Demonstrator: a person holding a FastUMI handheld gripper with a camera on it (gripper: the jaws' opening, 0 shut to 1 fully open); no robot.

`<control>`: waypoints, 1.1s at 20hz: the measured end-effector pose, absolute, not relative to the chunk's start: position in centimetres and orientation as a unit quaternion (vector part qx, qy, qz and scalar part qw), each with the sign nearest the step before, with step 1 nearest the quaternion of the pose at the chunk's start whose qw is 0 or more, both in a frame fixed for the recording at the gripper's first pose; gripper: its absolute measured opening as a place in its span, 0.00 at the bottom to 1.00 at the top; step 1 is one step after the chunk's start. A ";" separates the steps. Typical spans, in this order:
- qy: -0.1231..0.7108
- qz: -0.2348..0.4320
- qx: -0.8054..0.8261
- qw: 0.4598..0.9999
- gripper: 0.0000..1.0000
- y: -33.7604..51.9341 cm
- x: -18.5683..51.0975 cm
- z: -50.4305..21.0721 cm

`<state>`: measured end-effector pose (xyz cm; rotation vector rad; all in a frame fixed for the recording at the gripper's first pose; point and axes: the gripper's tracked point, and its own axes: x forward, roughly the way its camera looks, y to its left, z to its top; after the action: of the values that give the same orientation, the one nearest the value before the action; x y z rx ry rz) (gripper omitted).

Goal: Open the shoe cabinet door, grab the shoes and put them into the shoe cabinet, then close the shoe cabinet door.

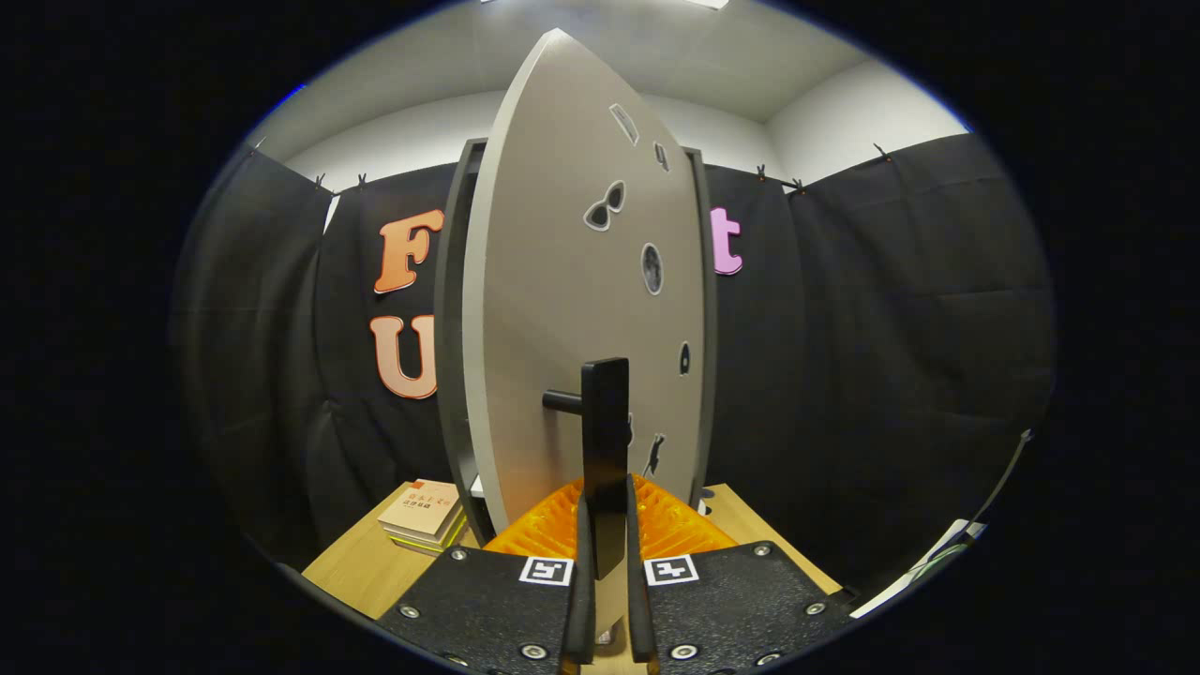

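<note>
Nearest the lens, the gripper (pixel 605 553) has its two fingers (pixel 580 581) drawn in close on the lower end of the dark bar handle (pixel 605 441), one pressing each flat side, so it is clenched on that handle rather than released. That handle stands off the shoe cabinet door (pixel 562 309) on a short stub, and the door is swung partly out from the dark cabinet frame (pixel 452 356) behind it, edge turned toward the camera. Judging by this, the step is swinging the door; whether opening or closing cannot be told here. To do it well, I would keep the squeeze firm and follow the door's arc about its hinge, letting the wrist turn with the handle instead of dragging straight, so the bar does not slip out downward. Below the handle lies an orange ribbed thing (pixel 553 530), unclear what, and left of the door books (pixel 422 516) rest on the wooden table (pixel 361 567).
</note>
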<state>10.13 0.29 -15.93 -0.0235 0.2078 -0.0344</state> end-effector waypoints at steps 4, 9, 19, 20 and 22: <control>0.105 -0.028 0.006 0.994 0.12 -4.7 9.0 -16.0; 0.106 -0.049 0.021 0.993 0.12 -10.8 9.0 -16.2; 0.105 0.015 0.019 0.994 0.05 -17.2 9.5 -16.0; 0.105 0.015 0.019 0.994 0.05 -17.2 9.6 -16.0; 0.100 0.011 0.015 0.995 0.05 -19.1 9.4 -15.8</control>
<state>9.40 -19.11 -15.81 0.0304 0.2000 0.0221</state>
